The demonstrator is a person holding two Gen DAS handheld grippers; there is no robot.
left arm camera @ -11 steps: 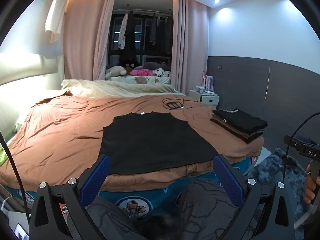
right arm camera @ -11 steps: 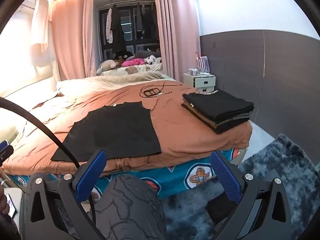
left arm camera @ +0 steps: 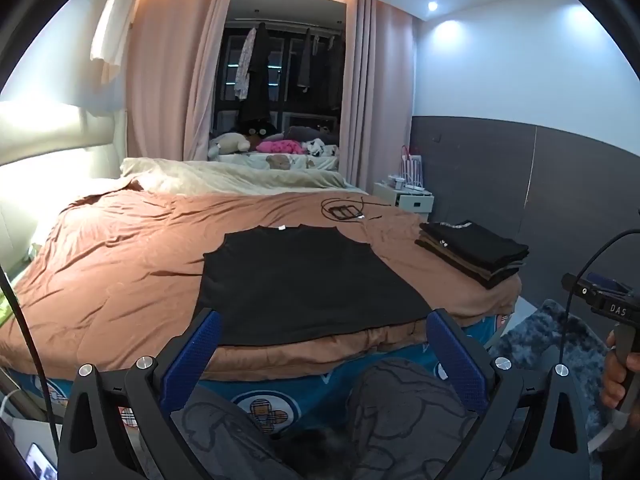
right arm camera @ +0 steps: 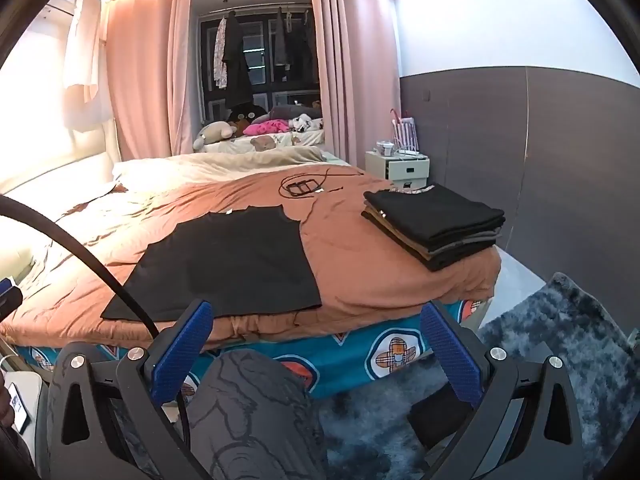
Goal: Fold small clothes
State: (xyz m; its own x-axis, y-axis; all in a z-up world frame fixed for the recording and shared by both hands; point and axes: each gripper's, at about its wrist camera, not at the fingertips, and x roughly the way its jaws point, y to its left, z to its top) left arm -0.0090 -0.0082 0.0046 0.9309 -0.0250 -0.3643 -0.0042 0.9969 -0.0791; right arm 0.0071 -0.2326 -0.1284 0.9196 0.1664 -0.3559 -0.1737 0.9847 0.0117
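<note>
A black sleeveless top lies spread flat on the brown bed cover, its hem near the bed's front edge. In the right wrist view the same black top sits left of centre. My left gripper hangs open short of the bed, nothing between its blue pads. My right gripper is open too, held off the bed's edge and empty. A stack of folded dark clothes rests on the bed's right corner, also the stack in the right wrist view.
A coiled black cable lies on the cover beyond the top. A white nightstand stands by the grey wall. A shaggy dark blue rug covers the floor at right. The person's knees in grey trousers sit below the grippers.
</note>
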